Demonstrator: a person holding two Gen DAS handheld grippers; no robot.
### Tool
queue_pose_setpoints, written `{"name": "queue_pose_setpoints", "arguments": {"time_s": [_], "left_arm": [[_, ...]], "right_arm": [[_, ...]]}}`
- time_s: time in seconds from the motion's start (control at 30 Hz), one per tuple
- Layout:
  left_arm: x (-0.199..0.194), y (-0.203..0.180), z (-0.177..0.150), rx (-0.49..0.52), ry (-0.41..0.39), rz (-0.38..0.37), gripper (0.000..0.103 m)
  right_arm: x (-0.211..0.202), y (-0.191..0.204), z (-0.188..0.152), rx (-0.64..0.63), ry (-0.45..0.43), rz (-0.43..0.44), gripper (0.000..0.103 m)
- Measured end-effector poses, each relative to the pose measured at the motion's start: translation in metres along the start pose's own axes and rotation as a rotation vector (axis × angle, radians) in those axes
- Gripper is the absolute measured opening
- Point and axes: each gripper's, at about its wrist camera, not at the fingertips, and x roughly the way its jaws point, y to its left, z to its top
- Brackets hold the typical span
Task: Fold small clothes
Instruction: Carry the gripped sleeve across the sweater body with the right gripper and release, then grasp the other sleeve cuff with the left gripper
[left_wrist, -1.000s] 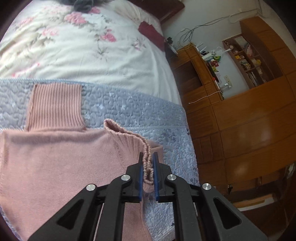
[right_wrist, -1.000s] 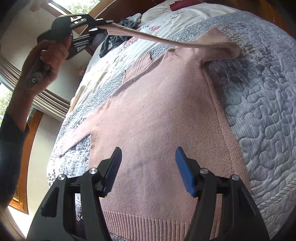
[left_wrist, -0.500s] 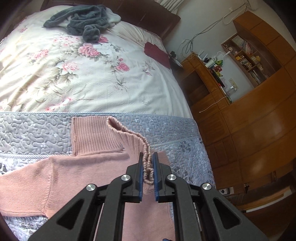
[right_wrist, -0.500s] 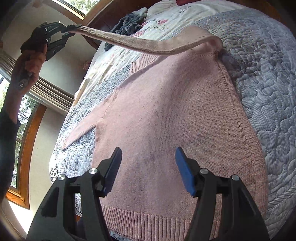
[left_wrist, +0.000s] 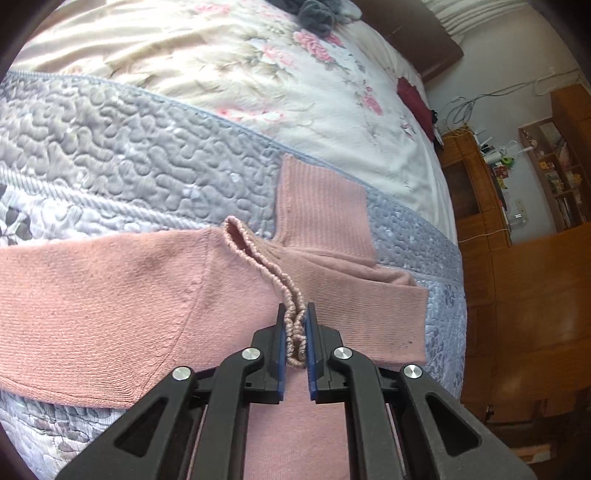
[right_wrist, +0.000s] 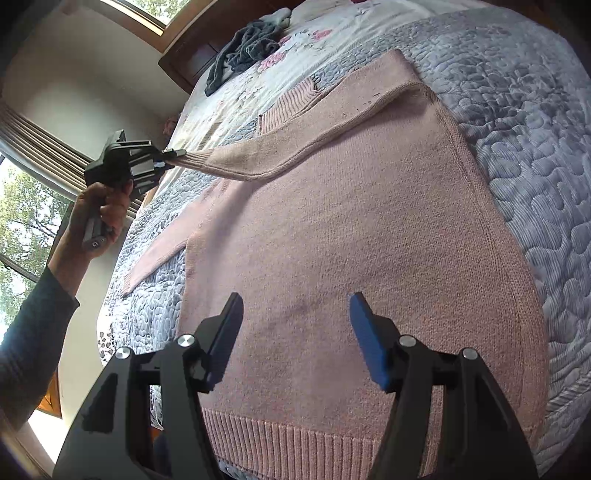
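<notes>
A pink knit sweater (right_wrist: 351, 229) lies flat on a grey-blue quilted bedspread (right_wrist: 535, 129), its ribbed hem nearest the right wrist camera. My left gripper (left_wrist: 295, 325) is shut on the ribbed cuff (left_wrist: 291, 314) of the right sleeve. That sleeve (right_wrist: 295, 147) is drawn across the chest of the sweater, folded over at the shoulder. In the right wrist view the left gripper (right_wrist: 173, 153) appears at the left, held by a hand. My right gripper (right_wrist: 295, 314) hovers open above the lower body of the sweater, holding nothing. The ribbed collar (left_wrist: 321, 206) lies flat.
A floral sheet (left_wrist: 258, 74) covers the far part of the bed, with a dark grey garment (right_wrist: 243, 51) bunched near the headboard. A dark red item (left_wrist: 413, 99) lies at the bed's edge. Wooden cabinets and shelves (left_wrist: 535, 258) stand beside the bed. A window (right_wrist: 22, 221) is at the left.
My left gripper has carried the sleeve cuff across the sweater toward its other side and lower down, so the sleeve now lies over the chest. The right gripper stayed open in place.
</notes>
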Motion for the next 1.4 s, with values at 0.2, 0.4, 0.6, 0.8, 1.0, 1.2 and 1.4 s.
{"name": "queue_pose_setpoints", "arguments": {"time_s": [0.2,0.4,0.6,0.8,1.0,1.2,1.4], "left_arm": [[0.027,0.049,-0.005,-0.066,0.044,0.086,0.009],[0.001,0.053,-0.014,-0.044,-0.091,0.223,0.030],[0.021,0.036,-0.021,-0.051,-0.069,-0.014,0.043],[0.065,0.068,-0.031,-0.149,-0.014,0.015,0.039],[0.006,0.105,-0.031,-0.230,-0.110,0.019,0.051],[-0.111,0.178,-0.052,-0.337,-0.350,0.018,0.077],[-0.225,0.287,-0.104,-0.532,-0.591,0.098,0.077]], "right_arm": [[0.004,0.004,0.000,-0.008,0.007,-0.003,0.061],[0.002,0.011,0.002,-0.019,0.002,0.003,0.061],[0.006,0.023,0.002,-0.030,0.009,0.010,0.061],[-0.002,0.037,0.003,-0.052,0.017,-0.005,0.061],[-0.010,0.048,0.002,-0.081,0.021,-0.029,0.061],[-0.004,0.078,0.000,-0.126,0.025,-0.013,0.064],[0.017,0.106,-0.005,-0.167,0.063,0.019,0.064]]}}
